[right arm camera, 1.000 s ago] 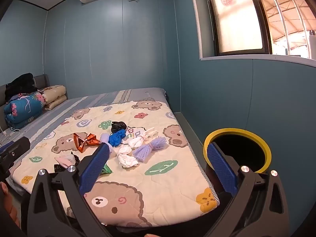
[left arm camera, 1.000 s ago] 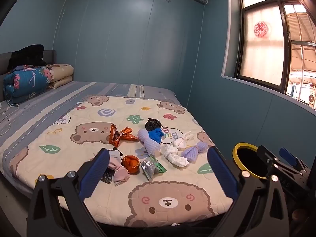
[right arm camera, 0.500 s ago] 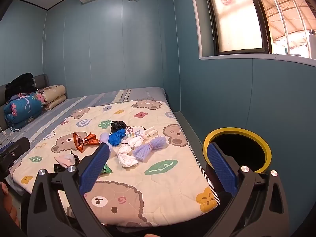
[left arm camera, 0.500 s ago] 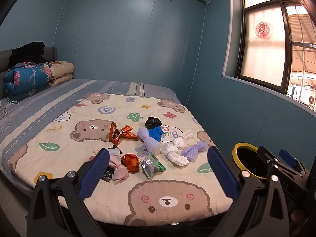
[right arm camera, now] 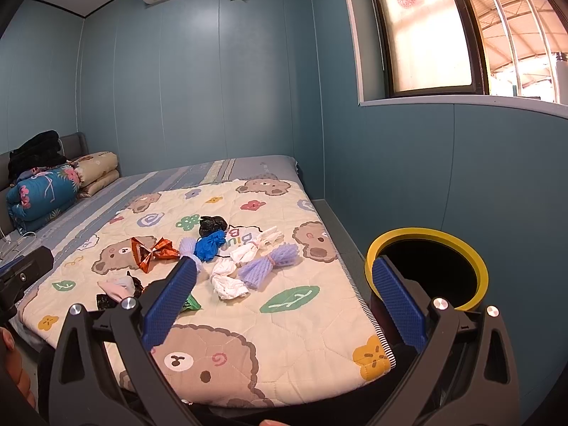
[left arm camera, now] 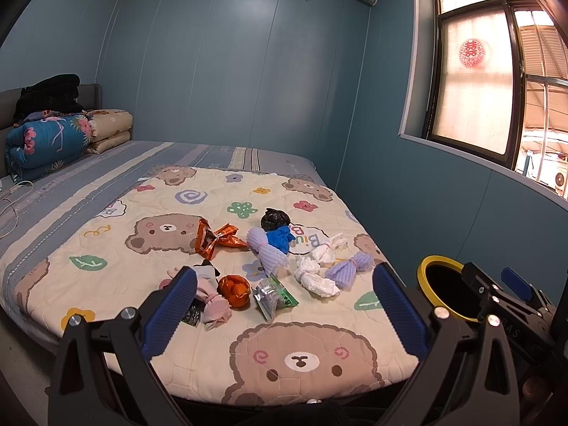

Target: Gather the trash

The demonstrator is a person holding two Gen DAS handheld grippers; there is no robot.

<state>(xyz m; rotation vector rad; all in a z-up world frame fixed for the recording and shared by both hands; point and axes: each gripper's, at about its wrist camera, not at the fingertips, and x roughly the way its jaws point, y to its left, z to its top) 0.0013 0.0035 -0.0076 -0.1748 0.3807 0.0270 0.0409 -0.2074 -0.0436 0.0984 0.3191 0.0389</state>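
soft daylight via window point(left arm camera: 472, 92), sharp, fisheye-warped edges

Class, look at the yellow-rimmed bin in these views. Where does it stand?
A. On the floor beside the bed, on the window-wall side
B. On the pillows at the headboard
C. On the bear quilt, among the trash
A: the yellow-rimmed bin stands off the bear quilt, between bed and wall.

Crumpled wrappers point(left arm camera: 220, 238) scattered on quilt, yellow-rimmed bin point(right arm camera: 426, 269) beside bed
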